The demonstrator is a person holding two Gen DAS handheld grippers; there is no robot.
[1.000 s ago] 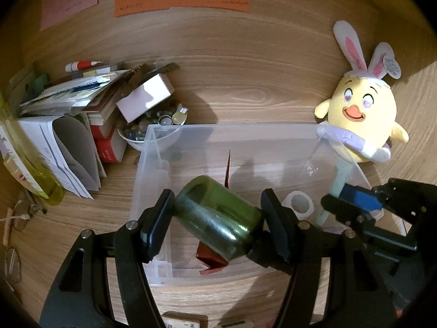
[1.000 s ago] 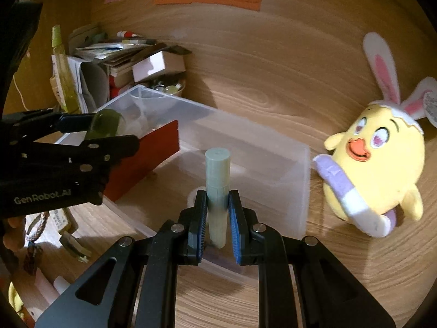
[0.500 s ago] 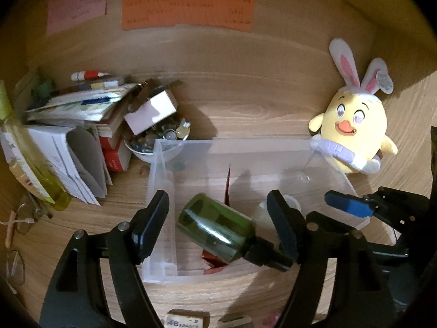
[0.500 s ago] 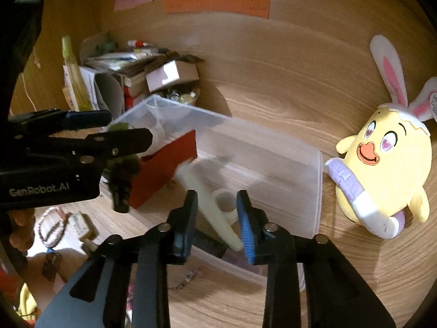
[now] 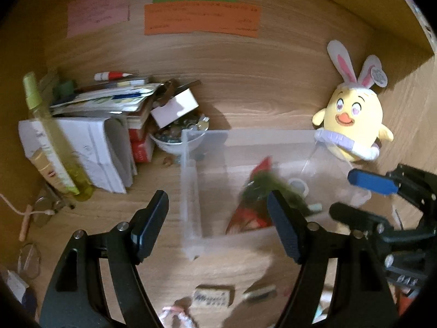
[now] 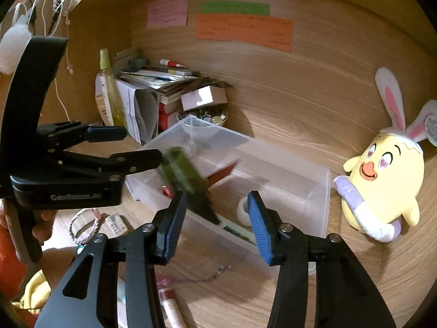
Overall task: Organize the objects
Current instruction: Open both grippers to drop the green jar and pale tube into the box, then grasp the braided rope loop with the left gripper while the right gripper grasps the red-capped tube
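A clear plastic bin (image 5: 188, 191) (image 6: 325, 191) lies on the wooden desk. Inside it a dark green bottle (image 5: 262, 188) (image 6: 183, 172) shows as a motion blur over a red card (image 5: 245, 218). A pale green tube (image 6: 235, 228) lies flat beside a white tape roll (image 6: 243, 207) (image 5: 299, 186). My left gripper (image 5: 218, 218) (image 6: 136, 146) is open and empty, held above the bin's near left side. My right gripper (image 6: 217, 218) (image 5: 363, 191) hangs over the bin's front edge, its jaws opening with nothing between the pads.
A yellow plush chick with rabbit ears (image 5: 352, 117) (image 6: 382, 186) leans at the bin's right end. Books and papers (image 5: 90, 125), a bowl of small items (image 5: 177, 134) and a yellow spray bottle (image 5: 54, 147) crowd the left. Glasses (image 5: 43, 210), a bracelet (image 6: 82, 227) and small items lie in front.
My left gripper let go of the green bottle, which dropped into the bin. My right gripper released the pale green tube, which fell flat. Both grippers drew back and rose.
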